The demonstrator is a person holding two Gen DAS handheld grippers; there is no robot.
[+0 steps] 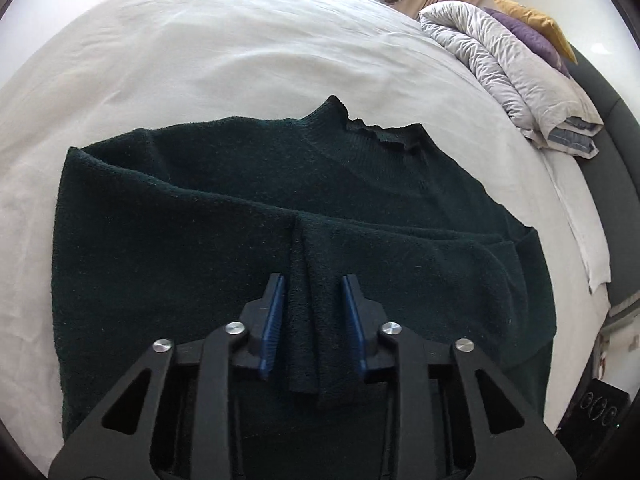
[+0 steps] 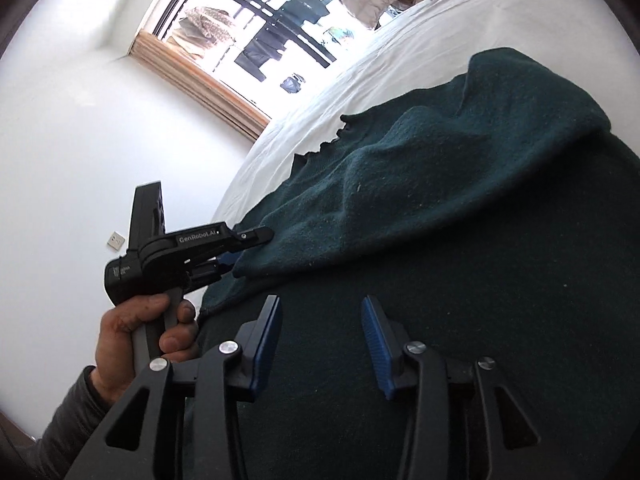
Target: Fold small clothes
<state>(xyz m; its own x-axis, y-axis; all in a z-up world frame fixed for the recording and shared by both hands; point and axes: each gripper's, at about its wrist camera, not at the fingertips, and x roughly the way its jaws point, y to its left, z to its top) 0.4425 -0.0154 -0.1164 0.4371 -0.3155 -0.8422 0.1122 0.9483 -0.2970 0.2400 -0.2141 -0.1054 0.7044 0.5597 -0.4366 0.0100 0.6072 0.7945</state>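
A dark green sweater [image 1: 160, 240] lies flat on the white bed [image 1: 200, 60], its collar [image 1: 380, 128] at the far side. One sleeve [image 1: 316, 320] is drawn across the body toward me, and my left gripper [image 1: 314, 280] is shut on its cuff end. The right wrist view shows the sleeve [image 2: 400, 184] lifted in a fold over the sweater [image 2: 500, 300], with the left gripper [image 2: 240, 252] pinching its end at the bed's edge. A hand [image 2: 136, 328] holds that gripper's handle. My right gripper [image 2: 320, 304] hovers open over the sweater's body, nothing pinched between its blue pads.
A folded grey duvet [image 1: 500, 64] with purple [image 1: 532, 36] and yellow [image 1: 532, 20] cushions lies at the bed's right end by a dark headboard [image 1: 612, 160]. A window [image 2: 260, 20] and a white wall [image 2: 80, 140] stand beyond the bed [image 2: 400, 52].
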